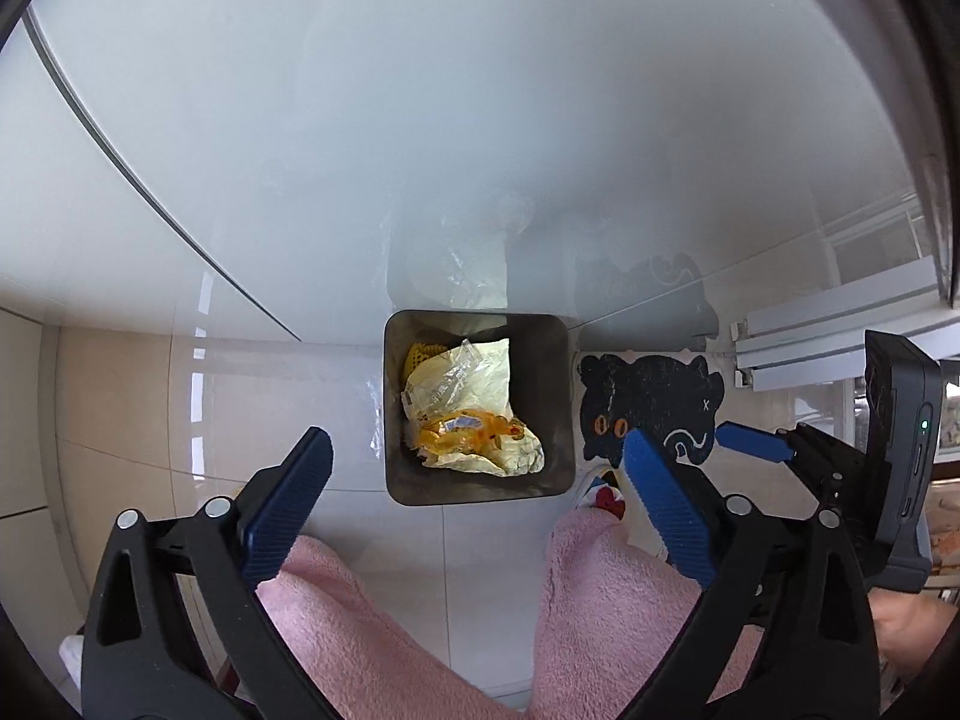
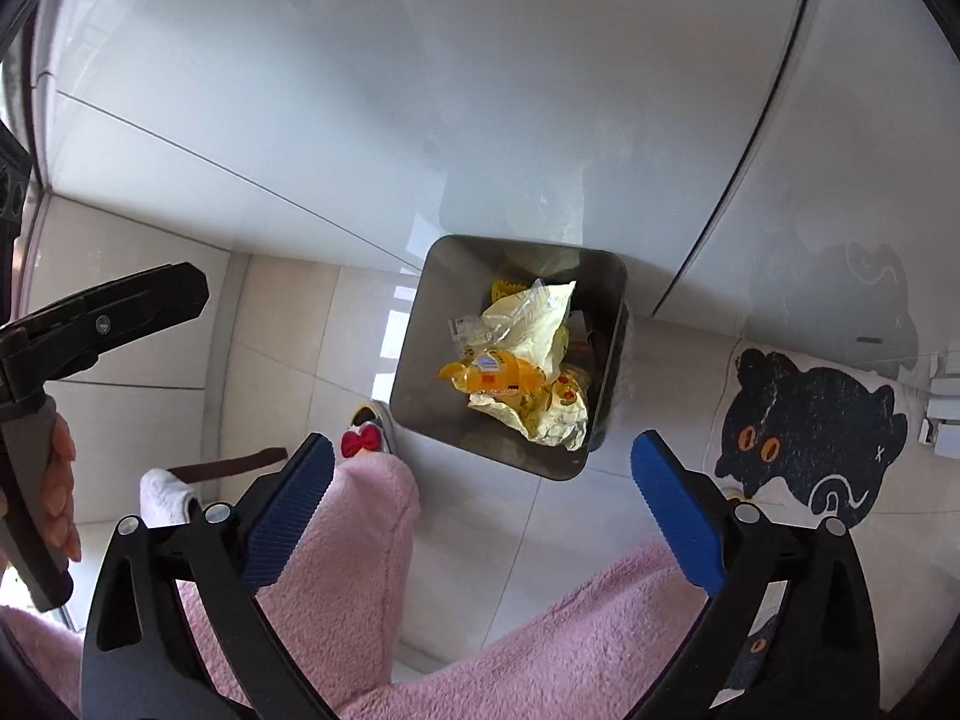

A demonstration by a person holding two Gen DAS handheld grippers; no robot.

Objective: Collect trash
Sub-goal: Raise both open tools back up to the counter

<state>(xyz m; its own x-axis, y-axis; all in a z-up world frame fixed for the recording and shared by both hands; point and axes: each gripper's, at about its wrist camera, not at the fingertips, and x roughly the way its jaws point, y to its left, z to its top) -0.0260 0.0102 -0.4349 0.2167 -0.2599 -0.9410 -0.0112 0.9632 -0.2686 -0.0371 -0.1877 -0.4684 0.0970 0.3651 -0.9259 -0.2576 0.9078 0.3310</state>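
Observation:
A square grey trash bin [image 1: 555, 408] stands on the tiled floor against a white wall; it also shows in the right wrist view [image 2: 432, 312]. Inside lie a crumpled pale yellow wrapper [image 1: 474, 378] [image 2: 534, 324] and an orange plastic wrapper [image 1: 474, 429] [image 2: 498, 375]. My left gripper [image 1: 477, 450] is open and empty, held above the bin's near edge. My right gripper [image 2: 483, 459] is open and empty, above the bin's near corner. The right gripper's blue fingertip [image 1: 753, 441] shows in the left wrist view.
A black cat-shaped mat [image 1: 651, 405] [image 2: 810, 420] lies on the floor right of the bin. The person's pink fleece legs [image 1: 600, 600] [image 2: 342, 540] and a slipper with a red bow [image 2: 363, 441] stand just before the bin. A window track [image 1: 840, 324] runs at right.

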